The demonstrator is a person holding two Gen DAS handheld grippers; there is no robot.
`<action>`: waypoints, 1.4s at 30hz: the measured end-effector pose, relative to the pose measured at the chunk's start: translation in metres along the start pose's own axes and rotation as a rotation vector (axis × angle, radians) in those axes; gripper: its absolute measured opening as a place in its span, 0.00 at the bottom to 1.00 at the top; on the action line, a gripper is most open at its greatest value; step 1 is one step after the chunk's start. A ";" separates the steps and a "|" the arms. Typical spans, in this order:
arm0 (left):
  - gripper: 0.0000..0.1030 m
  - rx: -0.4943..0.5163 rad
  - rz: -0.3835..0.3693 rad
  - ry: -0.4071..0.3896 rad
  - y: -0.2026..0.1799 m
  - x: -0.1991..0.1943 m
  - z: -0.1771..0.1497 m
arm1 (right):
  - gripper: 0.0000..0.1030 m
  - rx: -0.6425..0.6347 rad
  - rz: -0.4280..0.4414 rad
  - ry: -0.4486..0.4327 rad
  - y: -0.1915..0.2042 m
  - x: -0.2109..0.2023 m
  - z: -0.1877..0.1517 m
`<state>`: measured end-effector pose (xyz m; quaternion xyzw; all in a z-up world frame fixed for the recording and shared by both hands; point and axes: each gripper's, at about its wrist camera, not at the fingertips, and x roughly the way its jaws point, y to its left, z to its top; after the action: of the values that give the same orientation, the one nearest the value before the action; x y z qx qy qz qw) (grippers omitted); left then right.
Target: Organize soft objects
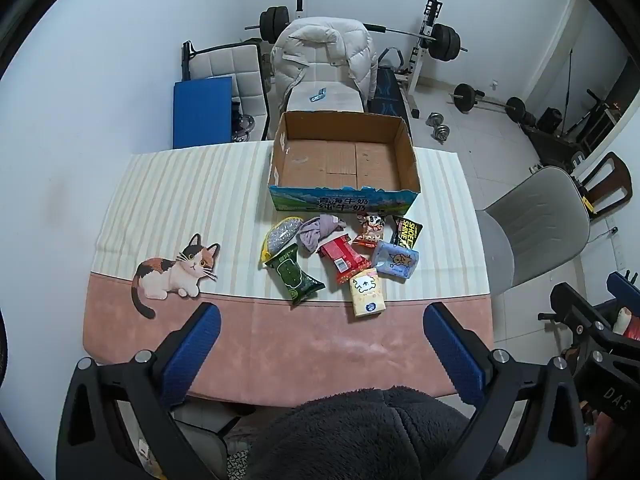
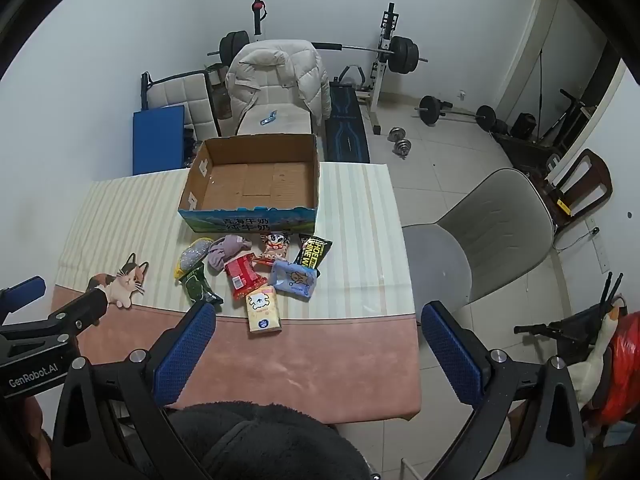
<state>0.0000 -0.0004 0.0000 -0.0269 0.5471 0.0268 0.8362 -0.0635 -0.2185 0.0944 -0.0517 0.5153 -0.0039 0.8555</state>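
A pile of soft packs lies on the table in front of an empty cardboard box (image 1: 344, 160) (image 2: 256, 184): a yellow tissue pack (image 1: 367, 290) (image 2: 263, 309), a red pack (image 1: 344, 260) (image 2: 242, 274), a green pack (image 1: 294, 276) (image 2: 198, 286), a blue pack (image 1: 396, 260) (image 2: 294, 280), a purple cloth (image 1: 320, 230) (image 2: 228, 250), a silver scrubber (image 1: 282, 234) (image 2: 192, 258) and a black packet (image 1: 408, 232) (image 2: 314, 252). My left gripper (image 1: 320, 328) is open, held above the table's near edge. My right gripper (image 2: 318, 328) is open, likewise above the near edge, right of the pile.
The table (image 1: 280, 344) has a striped and pink cloth with a cat print (image 1: 172, 274). A grey chair (image 2: 480, 248) stands to the right. A chair with a white jacket (image 1: 324, 56) and weight equipment (image 1: 440, 40) stand behind the table.
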 end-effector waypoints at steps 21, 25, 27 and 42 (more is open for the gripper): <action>1.00 -0.006 -0.015 -0.004 0.000 0.000 0.000 | 1.00 0.010 0.012 -0.016 0.007 -0.006 0.011; 1.00 -0.005 -0.018 -0.006 -0.002 -0.003 0.001 | 1.00 0.007 0.007 -0.022 0.014 -0.008 0.012; 1.00 -0.007 -0.020 -0.006 -0.002 -0.004 0.000 | 1.00 0.008 0.011 -0.022 0.013 -0.009 0.013; 1.00 -0.011 -0.024 -0.008 -0.001 -0.002 0.003 | 1.00 0.005 0.018 -0.034 0.015 -0.012 0.014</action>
<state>0.0017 -0.0012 0.0031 -0.0376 0.5431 0.0200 0.8386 -0.0575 -0.2019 0.1097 -0.0451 0.5011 0.0034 0.8642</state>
